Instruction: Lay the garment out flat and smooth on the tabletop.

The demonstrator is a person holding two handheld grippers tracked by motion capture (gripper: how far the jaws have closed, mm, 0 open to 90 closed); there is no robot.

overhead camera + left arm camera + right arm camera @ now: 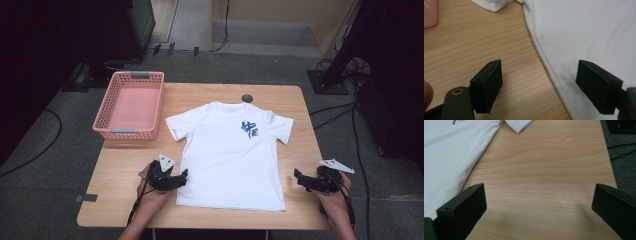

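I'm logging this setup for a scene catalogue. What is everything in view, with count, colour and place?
T-shirt: one, white with a blue print on the chest, spread flat at the table's middle, collar away from the person.
Basket: one, pink with grey handles, at the table's far left corner.
Small round thing: one, dark, at the far edge beyond the collar; too small to identify.
Table: one, light wood.
Cables: several, black, on the grey floor around the table.
Left gripper: one, black, jaws open, astride the shirt's left side seam.
Right gripper: one, black, jaws open over bare wood right of the shirt.
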